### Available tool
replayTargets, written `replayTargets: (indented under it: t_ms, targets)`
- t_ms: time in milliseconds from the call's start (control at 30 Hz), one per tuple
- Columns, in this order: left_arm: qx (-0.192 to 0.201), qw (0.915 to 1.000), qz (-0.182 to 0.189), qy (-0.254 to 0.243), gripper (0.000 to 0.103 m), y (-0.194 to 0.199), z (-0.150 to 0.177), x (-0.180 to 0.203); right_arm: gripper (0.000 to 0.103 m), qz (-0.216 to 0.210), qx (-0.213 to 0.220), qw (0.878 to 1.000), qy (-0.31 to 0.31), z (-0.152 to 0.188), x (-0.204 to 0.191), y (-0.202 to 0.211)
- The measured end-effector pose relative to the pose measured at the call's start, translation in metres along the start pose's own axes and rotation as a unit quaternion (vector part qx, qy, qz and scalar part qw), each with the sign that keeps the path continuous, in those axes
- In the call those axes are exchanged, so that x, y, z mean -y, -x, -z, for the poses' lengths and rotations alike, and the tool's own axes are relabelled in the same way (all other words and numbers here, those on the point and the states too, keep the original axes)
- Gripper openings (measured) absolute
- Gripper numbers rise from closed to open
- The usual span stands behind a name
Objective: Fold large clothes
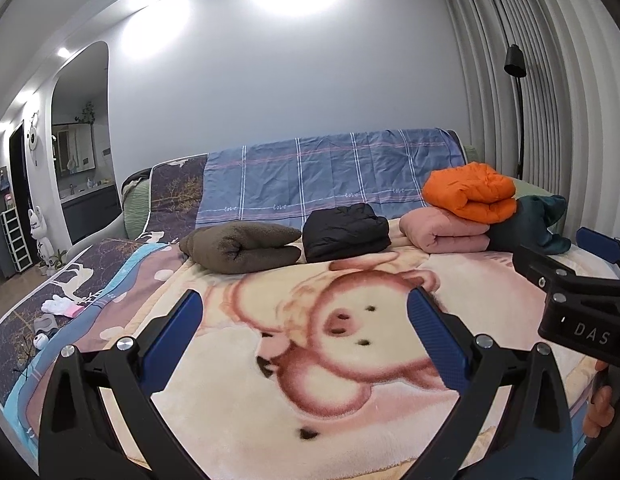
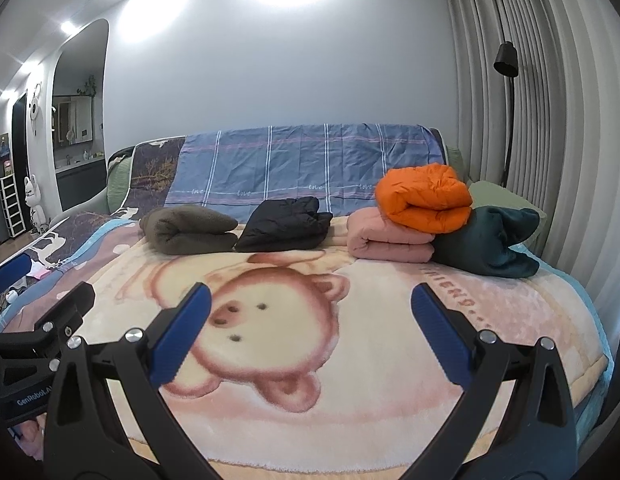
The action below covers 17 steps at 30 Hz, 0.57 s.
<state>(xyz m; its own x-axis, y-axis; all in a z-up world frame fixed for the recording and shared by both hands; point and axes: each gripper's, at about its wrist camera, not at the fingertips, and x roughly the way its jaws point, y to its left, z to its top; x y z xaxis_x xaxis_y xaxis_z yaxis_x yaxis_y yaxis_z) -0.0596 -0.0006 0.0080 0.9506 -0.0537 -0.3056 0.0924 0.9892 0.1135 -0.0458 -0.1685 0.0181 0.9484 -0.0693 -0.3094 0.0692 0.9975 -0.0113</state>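
1. Two sets of tongs are hovering over a bed spread with a pig-print blanket (image 1: pixel 350 392) — the left gripper (image 1: pixel 305 332) and the right gripper (image 2: pixel 310 320) both gaping wide, blue pads well apart, neither holding anything.

2. Clothes are sitting in a row along the far edge of the blanket, against a blue checked sheet (image 1: pixel 330 168): a brown fleece (image 1: pixel 241 248) folded at the left, a black jacket (image 1: pixel 344 234) just beside it, then a pink quilted garment (image 1: pixel 442 232) with an orange puffer jacket (image 1: pixel 470 192) resting on top.

3. A dark teal garment (image 2: pixel 490 240) is lying bunched at the right end, touching the pink one — it looks like the only piece not yet folded, so it is probably the next to be taken.

4. Doing this well is likely meaning reaching past the neat pile without nudging the orange jacket, pinching the teal cloth at two separate edges, and dragging it onto the bare middle of the blanket before spreading it flat.

5. The cloth looks slippery and puffy, so a deep bite of fabric is likely holding better than a fingertip nip.
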Motion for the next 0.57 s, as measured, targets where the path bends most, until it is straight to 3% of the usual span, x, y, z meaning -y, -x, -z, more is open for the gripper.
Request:
replayTargets:
  t_ms: [567]
  targets:
    - [-0.01,0.9997,-0.01,-0.017,0.102,-0.005,0.003,0.013,0.101,0.004,-0.014,1.0,-0.006,0.006,0.008,-0.009]
